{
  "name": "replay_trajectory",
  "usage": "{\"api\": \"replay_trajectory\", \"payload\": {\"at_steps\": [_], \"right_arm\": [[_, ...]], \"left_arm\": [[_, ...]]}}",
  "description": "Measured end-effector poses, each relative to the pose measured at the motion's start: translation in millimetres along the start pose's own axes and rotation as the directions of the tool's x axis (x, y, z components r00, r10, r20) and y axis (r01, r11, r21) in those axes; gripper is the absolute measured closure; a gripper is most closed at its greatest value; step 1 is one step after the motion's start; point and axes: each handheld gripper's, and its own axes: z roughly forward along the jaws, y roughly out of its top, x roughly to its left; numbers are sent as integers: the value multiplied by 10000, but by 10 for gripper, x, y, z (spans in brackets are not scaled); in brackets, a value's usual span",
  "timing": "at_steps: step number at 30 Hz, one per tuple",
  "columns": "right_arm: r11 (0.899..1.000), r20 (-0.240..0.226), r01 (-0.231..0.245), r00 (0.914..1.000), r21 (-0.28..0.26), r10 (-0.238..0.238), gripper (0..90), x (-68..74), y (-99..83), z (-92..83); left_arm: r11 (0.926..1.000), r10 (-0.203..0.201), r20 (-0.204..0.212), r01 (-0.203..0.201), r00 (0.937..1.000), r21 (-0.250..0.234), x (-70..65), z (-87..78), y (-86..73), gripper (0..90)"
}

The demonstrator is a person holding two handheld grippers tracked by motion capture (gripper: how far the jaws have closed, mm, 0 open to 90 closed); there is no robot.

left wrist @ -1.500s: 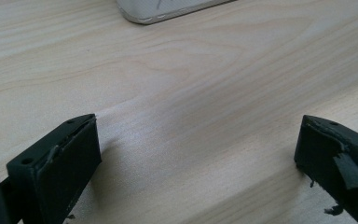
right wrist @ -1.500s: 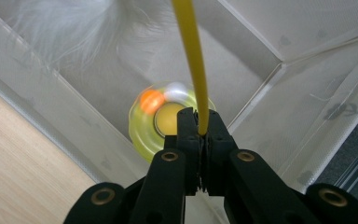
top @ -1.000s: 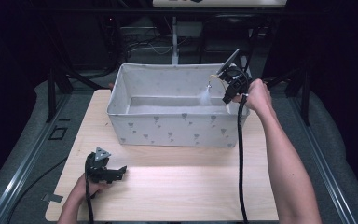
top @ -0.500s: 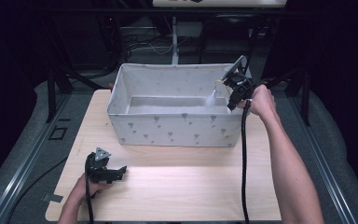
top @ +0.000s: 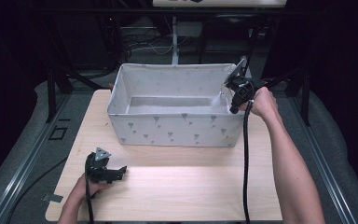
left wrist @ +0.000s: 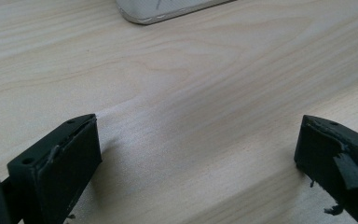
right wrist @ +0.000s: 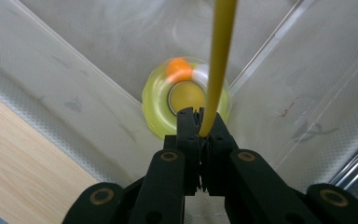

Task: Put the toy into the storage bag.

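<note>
A white fabric bin [top: 177, 128] with a grey print stands at the back of the wooden table. My right gripper [top: 232, 95] hangs over the bin's right end, pointing down into it. In the right gripper view its jaws [right wrist: 200, 116] are shut on a thin yellow strip [right wrist: 219, 60] that runs up out of the picture. Below them a roll of yellow tape [right wrist: 161, 109] with an orange and white patch lies in the bin's corner. My left gripper [top: 116, 173] rests low over the table's front left. Its fingers [left wrist: 58, 163] stand wide apart over bare wood.
The wooden table [top: 191, 186] has free room in front of the bin. In the left gripper view the bin's lower edge [left wrist: 168, 11] shows at the top. Dark frame legs and cables stand behind the table. The right gripper's black cable [top: 245, 158] hangs along the forearm.
The right gripper has shifted slightly to the right and down at the bin's right end. The left gripper has stayed where it was.
</note>
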Motion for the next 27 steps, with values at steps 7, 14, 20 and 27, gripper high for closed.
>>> {"api": "replay_trajectory", "payload": {"at_steps": [7,14,20,27], "right_arm": [[9996,-45,32,10000,269,-31,880,23,-1,22],[9999,-80,-25,10000,132,26,866,7,-30,5],[9983,34,-22,10000,-589,24,778,28,-44,-164],[9867,189,-41,9998,-1624,73,470,98,-53,-425]], "left_arm": [[10000,5,-2,-5,10000,0,0,0,0,3],[10000,4,-3,-4,10000,0,0,0,0,3],[10000,4,2,-4,10000,1,0,0,0,3],[10000,2,3,-2,10000,0,0,0,0,3]]}}
